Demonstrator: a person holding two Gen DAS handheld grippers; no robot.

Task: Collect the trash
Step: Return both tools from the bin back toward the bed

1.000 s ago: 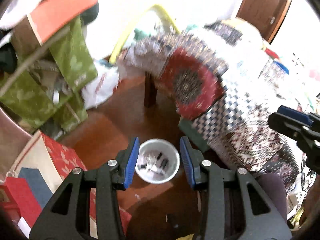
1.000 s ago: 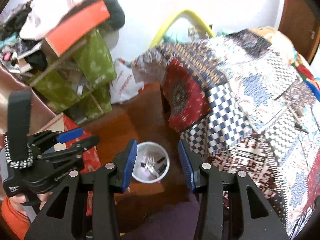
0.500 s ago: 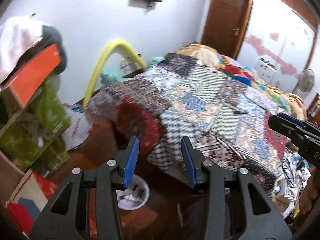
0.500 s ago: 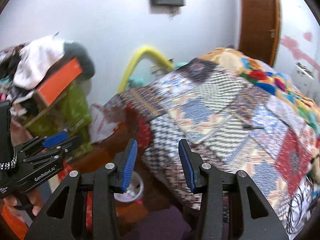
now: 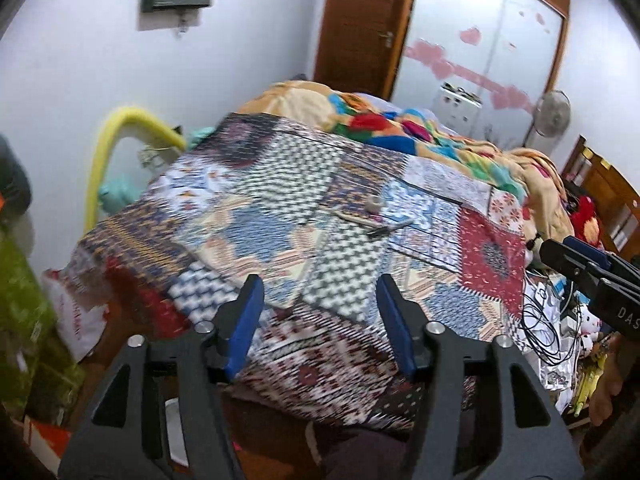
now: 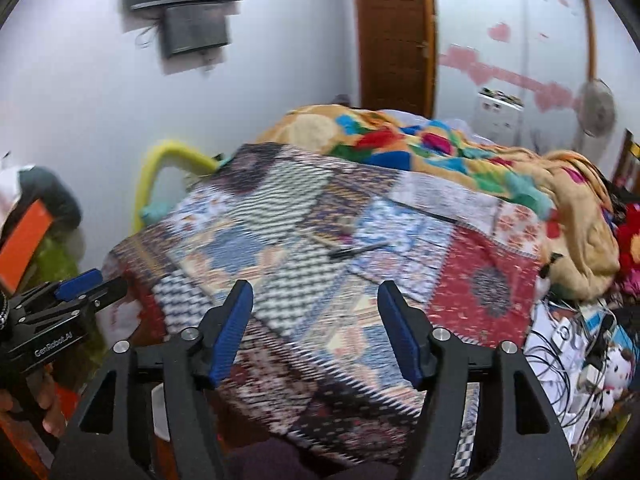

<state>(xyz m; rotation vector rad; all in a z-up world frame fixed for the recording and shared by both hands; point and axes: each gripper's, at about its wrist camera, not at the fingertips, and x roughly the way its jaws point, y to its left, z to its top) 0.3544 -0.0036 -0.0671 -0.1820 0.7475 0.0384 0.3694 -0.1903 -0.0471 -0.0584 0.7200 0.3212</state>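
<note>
A patchwork quilt (image 5: 280,216) covers the bed ahead of both grippers. On it lie small bits of litter: a crumpled pale scrap (image 5: 374,203), a thin stick (image 5: 352,218) and a dark pen-like piece (image 5: 378,232), the last also visible from the right wrist (image 6: 356,251). My left gripper (image 5: 320,320) hangs over the bed's near edge, its jaws opening with nothing between them. My right gripper (image 6: 316,320) does the same, its jaws also opening and empty. The white bin (image 5: 176,428) shows only as a sliver on the floor, behind the left gripper's frame.
A yellow padded tube (image 5: 120,132) arches at the bed's far left corner. Green bags (image 5: 20,300) stand at the left. A bright blanket (image 5: 400,128) is heaped at the bed's far end. Tangled cables (image 6: 568,344) and clutter lie right of the bed.
Both views have swung up from the bin on the floor to the top of the bed. Both pairs of jaws stand wider apart than before.
</note>
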